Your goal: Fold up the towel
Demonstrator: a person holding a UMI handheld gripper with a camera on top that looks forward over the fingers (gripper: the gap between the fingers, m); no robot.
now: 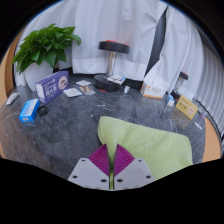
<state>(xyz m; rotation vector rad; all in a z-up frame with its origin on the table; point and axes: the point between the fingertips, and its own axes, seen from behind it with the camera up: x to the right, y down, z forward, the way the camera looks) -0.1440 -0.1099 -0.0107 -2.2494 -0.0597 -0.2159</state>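
Note:
A light yellow-green towel [150, 143] lies on the dark grey table [60, 135], just ahead of and to the right of my fingers. My gripper [111, 160] has its magenta pads pressed together on a thin edge of the towel, which runs up between them. The towel spreads away from the pads toward the right. Its near edge is hidden behind the fingers.
A potted green plant [45, 45] stands at the far left. A blue-white box [55, 84], a blue packet [30, 110] and papers [85, 88] lie left of centre. A black stool [112, 62] stands by white curtains. Small boxes [185, 106] sit at the right.

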